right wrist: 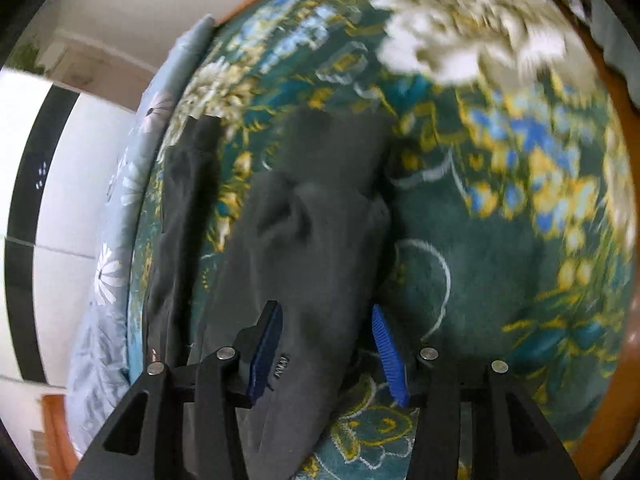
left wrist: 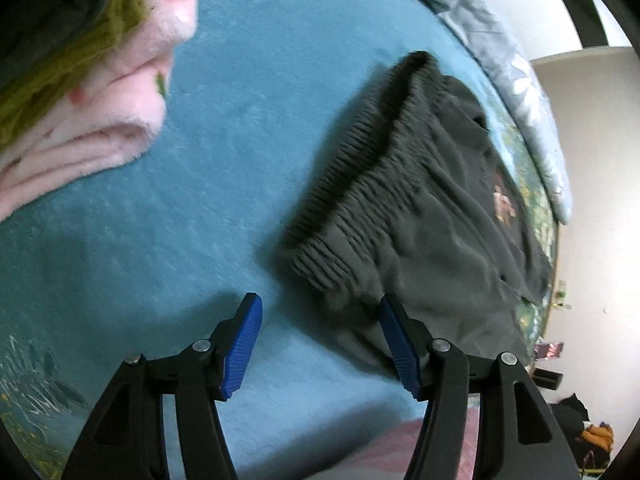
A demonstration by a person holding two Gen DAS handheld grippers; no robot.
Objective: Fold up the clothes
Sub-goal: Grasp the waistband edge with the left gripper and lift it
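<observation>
The teal blanket (left wrist: 224,152) covered the bed and was the largest thing in both views; in the right wrist view its surface (right wrist: 500,240) showed a pattern of yellow, blue and white flowers. All places below are given from the dark grey trousers (left wrist: 420,208), which lay flat on this blanket.

In the left wrist view the ribbed elastic waistband (left wrist: 352,184) of the trousers was the end toward the middle of the blanket, and the rest of the cloth ran away toward the blanket's edge. In the right wrist view one trouser leg (right wrist: 320,240) ran forward from the camera, and a second dark strip of cloth (right wrist: 184,216) lay to the left of it, apart from it, with patterned blanket between them.

Beyond the trousers, along the edge of the bed, lay a pale blue quilt with white daisies (left wrist: 516,92). Well apart from the waistband, across bare blanket, was a pile of pink fleece with olive-green knit cloth (left wrist: 104,80) on top.

The left gripper (left wrist: 320,308) hung just beside the waistband corner, its blue fingers wide apart and holding nothing. The right gripper (right wrist: 328,312) had its fingers apart too, one on each side of the trouser leg, not closed on it.
</observation>
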